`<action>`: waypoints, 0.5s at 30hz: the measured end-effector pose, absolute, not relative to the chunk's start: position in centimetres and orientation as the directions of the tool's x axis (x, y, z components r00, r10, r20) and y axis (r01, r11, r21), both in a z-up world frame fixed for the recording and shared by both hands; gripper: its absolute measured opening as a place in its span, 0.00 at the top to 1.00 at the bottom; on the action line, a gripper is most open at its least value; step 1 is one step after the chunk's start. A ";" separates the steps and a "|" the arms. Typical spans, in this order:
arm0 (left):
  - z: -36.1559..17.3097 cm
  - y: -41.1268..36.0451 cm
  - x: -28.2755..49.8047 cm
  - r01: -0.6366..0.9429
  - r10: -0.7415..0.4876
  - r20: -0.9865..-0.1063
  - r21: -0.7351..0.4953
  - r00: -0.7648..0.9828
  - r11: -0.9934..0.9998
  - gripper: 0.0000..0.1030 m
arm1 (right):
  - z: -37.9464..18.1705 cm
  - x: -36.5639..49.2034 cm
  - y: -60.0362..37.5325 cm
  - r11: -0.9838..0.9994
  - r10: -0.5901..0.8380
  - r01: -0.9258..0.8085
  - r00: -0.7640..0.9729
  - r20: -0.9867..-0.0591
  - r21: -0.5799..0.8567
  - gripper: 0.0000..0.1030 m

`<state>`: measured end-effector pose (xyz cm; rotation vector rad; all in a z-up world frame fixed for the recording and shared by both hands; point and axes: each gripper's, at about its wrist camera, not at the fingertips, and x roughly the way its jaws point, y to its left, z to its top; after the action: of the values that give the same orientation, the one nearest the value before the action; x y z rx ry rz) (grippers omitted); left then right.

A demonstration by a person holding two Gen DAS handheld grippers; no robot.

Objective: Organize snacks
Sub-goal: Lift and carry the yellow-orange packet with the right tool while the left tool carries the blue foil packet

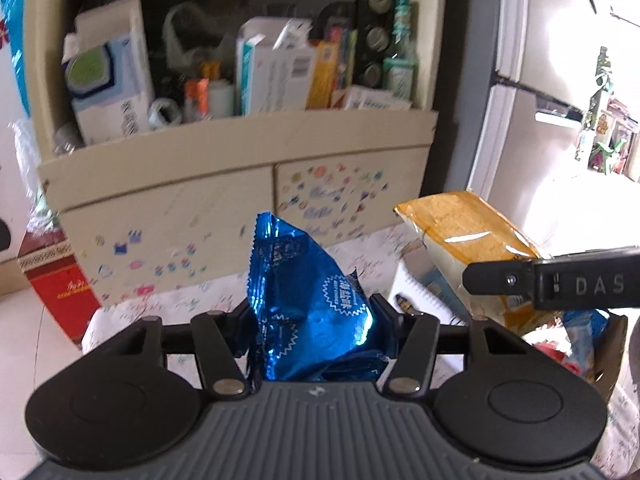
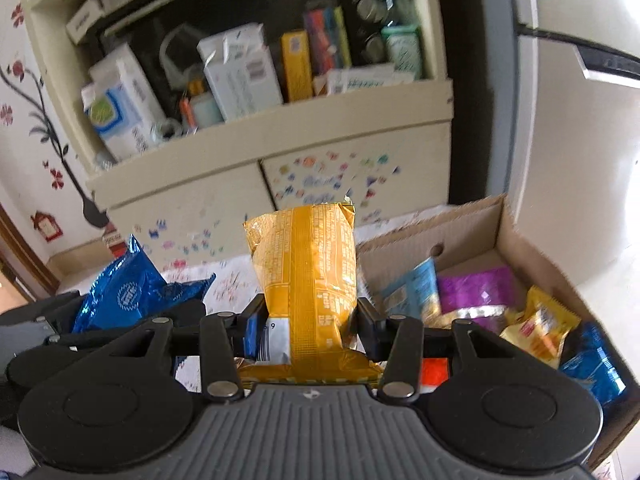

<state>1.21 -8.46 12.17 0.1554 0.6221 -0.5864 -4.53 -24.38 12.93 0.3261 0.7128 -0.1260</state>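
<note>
Holding two packs aloft over surface: our left tongs [image 1: 316,320] pinch blue foil pack [image 1: 304,292], right tongs [image 2: 308,328] clamp yellow pack [image 2: 308,272]. Slippery wrappers may slide out short of cardboard box [image 2: 516,232].

A home: cluttered cream shelf [image 1: 240,140], flower wall decals [image 2: 24,92]

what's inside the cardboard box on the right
The cardboard box holds loose snack packets: a purple one, a light blue one, a yellow one, a dark blue one. Anything beneath them is covered.

The right gripper [image 1: 472,280] arm reads "DAS"; other print is illegible.
</note>
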 end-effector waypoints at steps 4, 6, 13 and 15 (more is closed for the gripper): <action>13.0 -10.0 0.5 0.584 -0.502 -0.560 -0.040 0.659 0.811 0.44 | 14.0 -5.5 -26.3 0.936 -0.035 0.246 0.778 -0.628 0.253 0.48; 13.3 -10.8 0.2 0.598 -0.520 -0.549 -0.044 0.655 0.800 0.44 | 14.7 -6.0 -27.6 0.928 -0.056 0.267 0.789 -0.611 0.260 0.48; 13.2 -13.7 -0.5 0.641 -0.568 -0.537 -0.066 0.623 0.765 0.44 | 15.9 -7.7 -31.8 0.893 -0.124 0.347 0.802 -0.584 0.287 0.48; 13.1 -14.5 -0.6 0.651 -0.586 -0.535 -0.085 0.609 0.754 0.44 | 15.8 -8.0 -32.6 0.883 -0.143 0.371 0.796 -0.588 0.288 0.48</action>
<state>-0.59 -14.45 13.07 0.1228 0.5725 -0.7166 -8.02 -32.58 15.80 0.4068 0.5894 -0.2843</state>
